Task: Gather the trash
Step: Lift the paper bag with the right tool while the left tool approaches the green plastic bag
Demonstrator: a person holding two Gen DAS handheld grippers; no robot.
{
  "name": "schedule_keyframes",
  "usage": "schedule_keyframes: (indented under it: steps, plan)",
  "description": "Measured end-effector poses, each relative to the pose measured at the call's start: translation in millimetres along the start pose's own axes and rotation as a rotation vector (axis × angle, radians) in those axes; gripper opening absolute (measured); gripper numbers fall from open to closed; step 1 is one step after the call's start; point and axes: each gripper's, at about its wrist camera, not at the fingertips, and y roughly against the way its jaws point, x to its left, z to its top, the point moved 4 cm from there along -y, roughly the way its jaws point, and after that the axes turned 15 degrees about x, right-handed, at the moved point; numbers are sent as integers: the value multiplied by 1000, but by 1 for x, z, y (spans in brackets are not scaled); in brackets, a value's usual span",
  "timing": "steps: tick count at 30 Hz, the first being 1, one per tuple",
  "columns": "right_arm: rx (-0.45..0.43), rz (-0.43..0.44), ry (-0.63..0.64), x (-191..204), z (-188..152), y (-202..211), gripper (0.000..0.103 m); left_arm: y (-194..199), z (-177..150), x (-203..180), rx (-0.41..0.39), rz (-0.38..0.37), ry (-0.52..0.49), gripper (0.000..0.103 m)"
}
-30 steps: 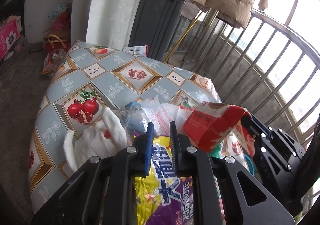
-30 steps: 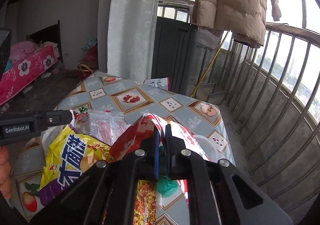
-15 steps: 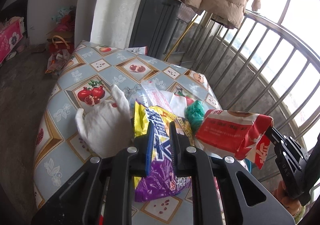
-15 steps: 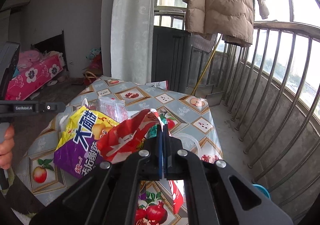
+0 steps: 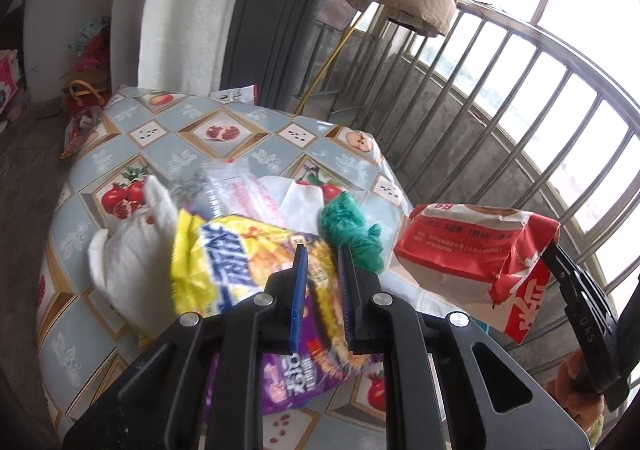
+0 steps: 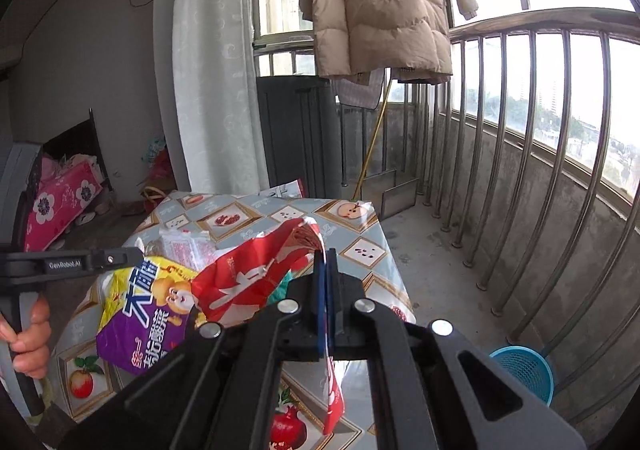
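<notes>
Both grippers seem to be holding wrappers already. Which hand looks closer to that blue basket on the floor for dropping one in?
The right. Its gripper holds the red wrapper past the table's edge, on the side where the blue basket stands.

The left gripper [image 6: 72, 264] bears "GenRobot.AI" in white on its side. The right gripper [image 5: 588, 334] shows the letters "DAS". The yellow bag [image 6: 140, 314] carries large blue-and-white Chinese characters, and the red wrapper [image 5: 476, 250] has white Chinese print too small to read.
</notes>
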Motion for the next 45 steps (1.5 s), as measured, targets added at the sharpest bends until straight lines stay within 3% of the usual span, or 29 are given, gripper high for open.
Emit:
schedule_keyframes:
  steps: [9,16,21,27,29,34,40,42,45]
  plan:
    - [10,280,-249,-74,28,-32,0,-47,17,-35,67,-3,-62,14]
    - [7,412,-362,-104,30,-40,0,-61,18,-39,103,13,-69,14]
    - [-39,375,-383,-115,30,-34,0,-61,18,-50,99,-12,-90,14]
    - [-11,374,-434,-126,14,-45,0,-72,-1,-102,164,-190,-231,15]
    - [-4,376,-454,-131,9,-47,0,-80,-10,-116,192,-225,-273,21]
    - [9,389,-484,-142,2,-50,0,-102,-26,-139,244,-275,-364,30]
    - [20,421,-534,-160,-4,-58,0,-128,-32,-149,276,-298,-439,34]
    - [23,425,-545,-163,-5,-61,0,-138,-32,-149,308,-300,-428,38]
    - [30,419,-557,-167,-11,-64,0,-148,-29,-143,360,-329,-364,36]
